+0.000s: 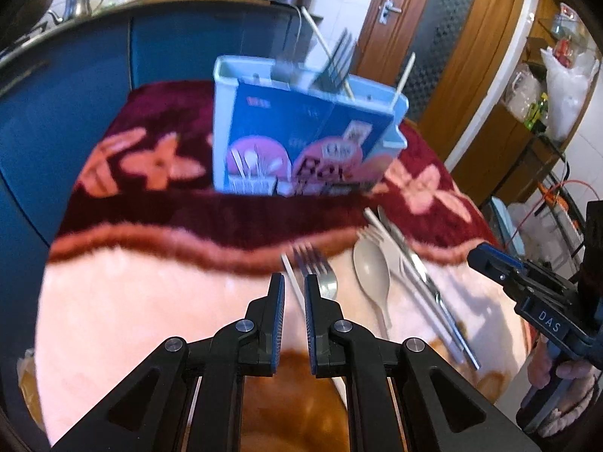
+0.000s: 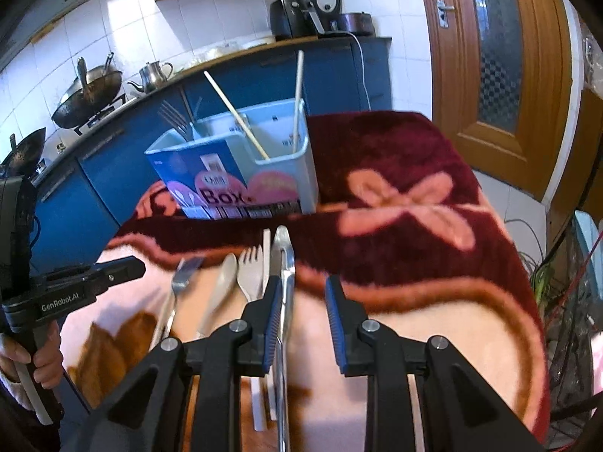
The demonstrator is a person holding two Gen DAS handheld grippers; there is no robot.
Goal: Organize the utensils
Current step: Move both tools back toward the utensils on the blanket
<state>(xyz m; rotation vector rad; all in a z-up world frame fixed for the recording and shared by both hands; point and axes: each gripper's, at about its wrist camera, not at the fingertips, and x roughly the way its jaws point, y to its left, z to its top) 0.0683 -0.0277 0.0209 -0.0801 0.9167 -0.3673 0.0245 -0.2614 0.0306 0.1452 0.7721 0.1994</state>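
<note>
The left gripper point(image 1: 294, 282) was held nearly closed and empty above a fork point(image 1: 320, 271); the right gripper point(image 2: 303, 286) was parted, gripping nothing, beside a knife point(image 2: 284, 260).

1. Right gripper point(image 2: 303, 293), jaws apart, nothing clamped.
2. Metal knife point(image 2: 285, 263) beside its left finger point(image 2: 272, 324).
3. Utensil box point(image 2: 233, 173) beyond, holding chopsticks point(image 2: 235, 113).
</note>
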